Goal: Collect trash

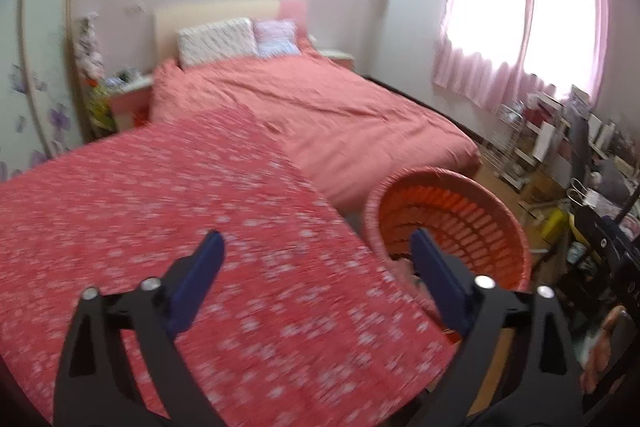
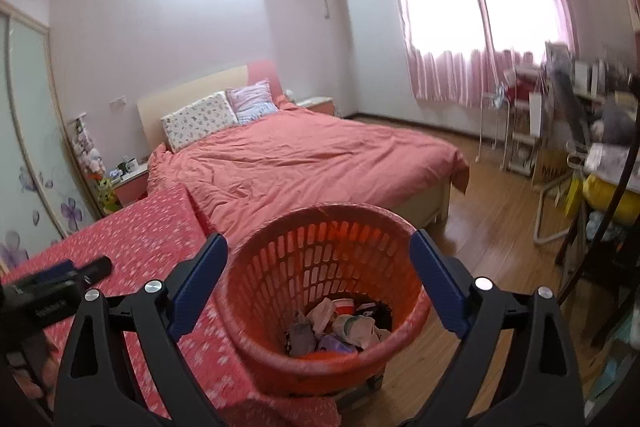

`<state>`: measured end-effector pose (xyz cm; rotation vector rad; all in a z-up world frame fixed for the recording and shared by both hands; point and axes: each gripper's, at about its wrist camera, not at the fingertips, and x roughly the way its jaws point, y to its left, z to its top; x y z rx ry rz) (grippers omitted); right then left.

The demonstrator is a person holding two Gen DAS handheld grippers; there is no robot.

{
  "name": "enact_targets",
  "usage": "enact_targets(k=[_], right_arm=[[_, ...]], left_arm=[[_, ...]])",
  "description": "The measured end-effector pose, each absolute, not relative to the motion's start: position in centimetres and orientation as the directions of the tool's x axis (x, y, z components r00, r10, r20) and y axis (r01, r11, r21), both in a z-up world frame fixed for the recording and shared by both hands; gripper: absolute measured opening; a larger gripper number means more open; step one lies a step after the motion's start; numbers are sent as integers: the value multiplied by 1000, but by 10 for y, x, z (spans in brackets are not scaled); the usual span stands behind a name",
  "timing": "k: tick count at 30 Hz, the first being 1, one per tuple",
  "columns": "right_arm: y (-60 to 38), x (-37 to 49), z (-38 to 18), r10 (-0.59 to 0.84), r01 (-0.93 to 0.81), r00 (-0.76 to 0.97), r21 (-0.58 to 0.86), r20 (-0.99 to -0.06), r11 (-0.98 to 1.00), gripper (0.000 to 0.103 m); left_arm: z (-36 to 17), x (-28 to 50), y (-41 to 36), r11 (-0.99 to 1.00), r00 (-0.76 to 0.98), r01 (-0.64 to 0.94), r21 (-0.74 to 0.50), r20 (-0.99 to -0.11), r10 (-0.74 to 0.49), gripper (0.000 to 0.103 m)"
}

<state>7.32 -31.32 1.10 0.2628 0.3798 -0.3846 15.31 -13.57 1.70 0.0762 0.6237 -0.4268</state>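
**Beside the bed: basket and both hand-held grippers**

Beneath both cameras lies a worktop [image 1: 168,211] draped in a red cloth with small white flowers. Its far edge meets a bed [image 2: 304,163] under a salmon quilt, with two pillows [image 2: 218,117] against the headboard. Pink curtains [image 2: 472,27] cover a bright window on the right wall. Cluttered shelving [image 2: 532,131] stands along that side.

Wooden floor [image 2: 492,227] lies open between the bed's foot and the shelving. The worktop's right edge runs just beside an orange slatted basket [image 2: 320,239] on the floor.

Basket contents: crumpled trash [image 2: 340,327] in white, grey and purple, piled at the bottom.

Left hand-held gripper [image 1: 316,255]: jaws spread wide, nothing between them, over the worktop's right edge. Right hand-held gripper [image 2: 318,255]: jaws likewise spread wide and empty, above the basket's rim. The left unit appears at the right view's left margin.
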Motion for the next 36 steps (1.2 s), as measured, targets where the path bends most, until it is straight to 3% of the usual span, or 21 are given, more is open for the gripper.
enact_targets(k=[4, 16, 23, 36], right_arm=[[-286, 57, 15, -334, 402, 863, 115, -379, 908, 101], [-227, 24, 16, -495, 505, 799, -66, -340, 861, 101], [-215, 12, 13, -514, 532, 785, -49, -345, 845, 101], [-190, 3, -4, -477, 489, 786, -75, -394, 869, 101]], left_arm=[[27, 116, -99, 938, 798, 346, -4, -524, -297, 99], [22, 42, -34, 995, 878, 92, 47, -475, -59, 99], [15, 14, -14, 996, 894, -29, 82, -445, 63, 99], [-4, -5, 11, 999, 858, -35, 7, -513, 34, 99]])
